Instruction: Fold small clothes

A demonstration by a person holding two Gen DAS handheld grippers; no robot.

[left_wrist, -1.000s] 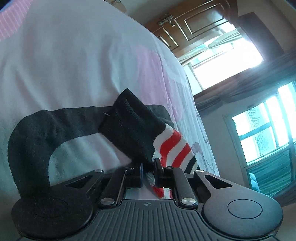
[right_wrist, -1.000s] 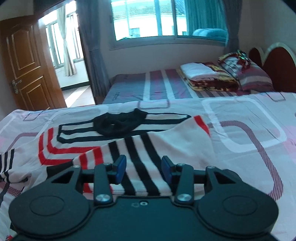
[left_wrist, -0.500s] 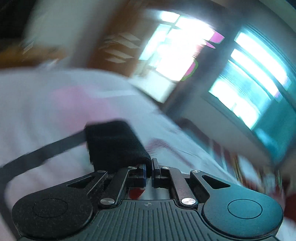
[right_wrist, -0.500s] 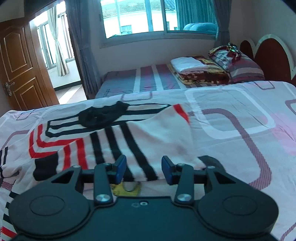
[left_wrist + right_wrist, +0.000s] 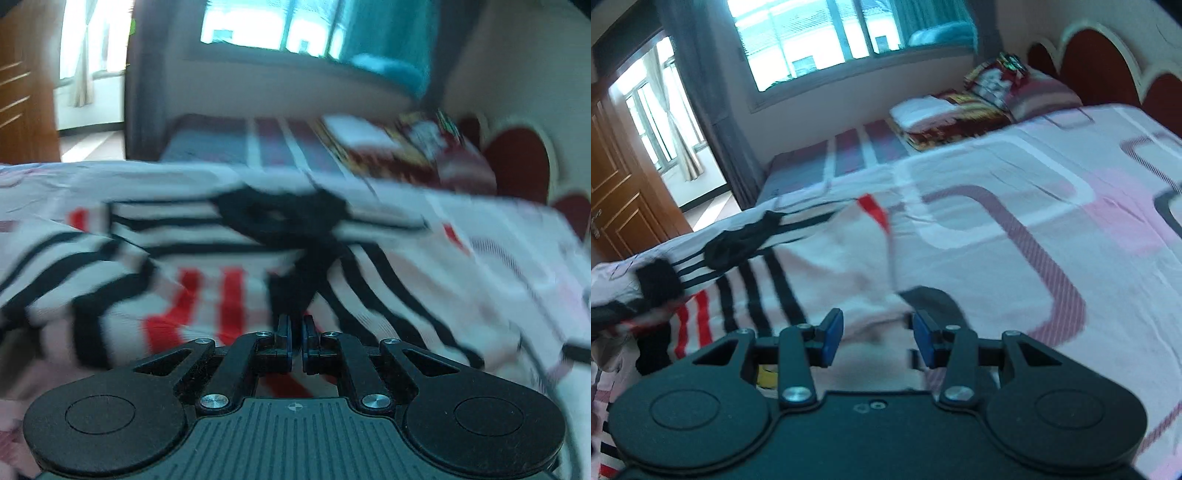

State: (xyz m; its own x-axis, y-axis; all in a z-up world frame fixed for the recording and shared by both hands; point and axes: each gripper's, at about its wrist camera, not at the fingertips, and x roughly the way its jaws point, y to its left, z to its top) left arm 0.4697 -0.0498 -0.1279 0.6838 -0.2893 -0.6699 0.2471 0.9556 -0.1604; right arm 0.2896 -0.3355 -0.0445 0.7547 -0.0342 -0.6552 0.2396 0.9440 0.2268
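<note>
Left wrist view, motion-blurred: left gripper [image 5: 296,332] has its fingers pressed nearly together, pinching black fabric of the shirt [image 5: 207,280]. The black strip runs straight ahead from the fingertips to a dark bunch, the collar [image 5: 280,214]. Striped white/black/red cloth spreads to both sides of the fingers and beneath them, lying on the bed [image 5: 517,236]. Beyond the collar, a second bed [image 5: 236,144], with folded bedding [image 5: 391,147] ahead-right.

Right wrist view: right gripper [image 5: 877,338] has its blue pads [image 5: 832,338] spread wide, nothing between them. White part of the shirt [image 5: 820,266] lies right under and ahead of the fingers; black stripes ahead-left, collar [image 5: 738,243] further ahead-left, red tip ahead. Pink patterned bed [image 5: 1052,206] sheet to the right of the fingers. Door [image 5: 624,199] far left, window [image 5: 827,40] straight ahead.
</note>
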